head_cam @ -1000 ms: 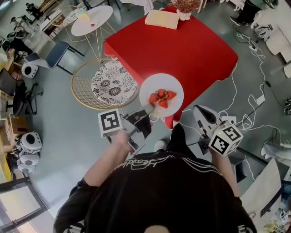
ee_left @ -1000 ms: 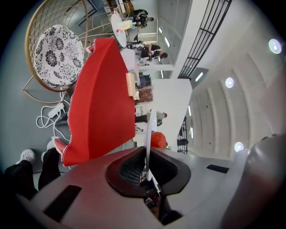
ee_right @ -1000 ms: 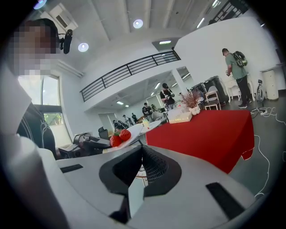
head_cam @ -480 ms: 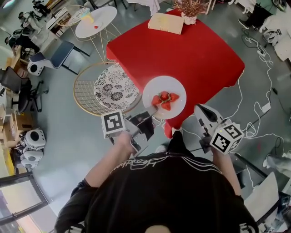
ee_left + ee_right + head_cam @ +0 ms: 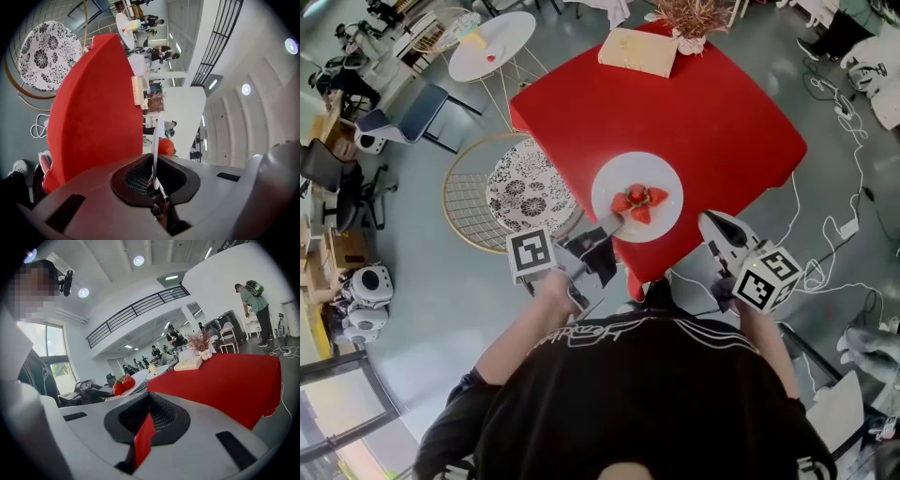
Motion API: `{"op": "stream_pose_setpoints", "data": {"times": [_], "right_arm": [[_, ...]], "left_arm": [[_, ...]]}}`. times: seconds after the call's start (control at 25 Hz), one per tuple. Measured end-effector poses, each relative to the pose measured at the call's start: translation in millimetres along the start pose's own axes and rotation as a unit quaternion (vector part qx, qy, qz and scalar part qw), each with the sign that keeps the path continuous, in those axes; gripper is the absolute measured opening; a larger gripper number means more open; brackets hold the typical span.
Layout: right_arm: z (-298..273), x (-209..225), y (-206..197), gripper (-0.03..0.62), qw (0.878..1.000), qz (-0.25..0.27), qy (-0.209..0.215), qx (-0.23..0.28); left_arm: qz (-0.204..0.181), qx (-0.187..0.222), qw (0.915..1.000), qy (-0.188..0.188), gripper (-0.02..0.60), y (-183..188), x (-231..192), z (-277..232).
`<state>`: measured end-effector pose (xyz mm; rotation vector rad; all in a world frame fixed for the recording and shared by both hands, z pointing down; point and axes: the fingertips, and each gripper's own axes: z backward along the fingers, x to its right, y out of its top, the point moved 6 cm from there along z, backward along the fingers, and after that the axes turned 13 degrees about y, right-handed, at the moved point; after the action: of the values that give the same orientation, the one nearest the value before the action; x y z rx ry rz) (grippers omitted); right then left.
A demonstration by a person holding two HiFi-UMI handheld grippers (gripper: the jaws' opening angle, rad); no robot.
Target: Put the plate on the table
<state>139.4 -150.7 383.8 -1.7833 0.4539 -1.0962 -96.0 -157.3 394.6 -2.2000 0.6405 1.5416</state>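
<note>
Left tool: your left tool (image 5: 605,228) is clamped on the near rim of the round white plate (image 5: 623,178). In the left gripper view the rim sits edge-on between the jaws.
Plate: it's over the near part of the square red-covered table (image 5: 703,112), close to the near corner and fully inside the edges in the head view. It looks about level.
Plate vs table: the left gripper view shows background between the plate & the red top, so it looks held clear, not resting.
Load: a few red strawberries (image 5: 637,201) bunched at the plate's centre.
Right tool: your right tool (image 5: 711,225) is just off the table's near-right edge, beside the plate but not touching it. Jaws are a narrow slit apart w/ nothing in them; only the red table shows through the gap.
Far corner of table: a flat cream box (image 5: 637,52) & a white pot of dried brown plant (image 5: 689,19).
Off the table's left edge: a round gold wire chair w/ black-and-white patterned cushion (image 5: 520,183), on the grey floor.
</note>
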Motion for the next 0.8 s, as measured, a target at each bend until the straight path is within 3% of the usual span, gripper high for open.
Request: {"op": "stream_pose_setpoints", "data": {"times": [0.36,0.8], "right_arm": [[-4.0,37.1,26.5,0.006,1.000,0.006,-0.003,-0.006],[-12.9,77.0,36.7,0.007,1.000,-0.010,0.004,-0.017]], "left_arm": [[-0.004,0.007,0.9999,-0.009,0.026,30.9,14.7,-42.3],[-0.015,0.026,0.9995,0.009,0.026,67.8,16.0,-97.4]]}}
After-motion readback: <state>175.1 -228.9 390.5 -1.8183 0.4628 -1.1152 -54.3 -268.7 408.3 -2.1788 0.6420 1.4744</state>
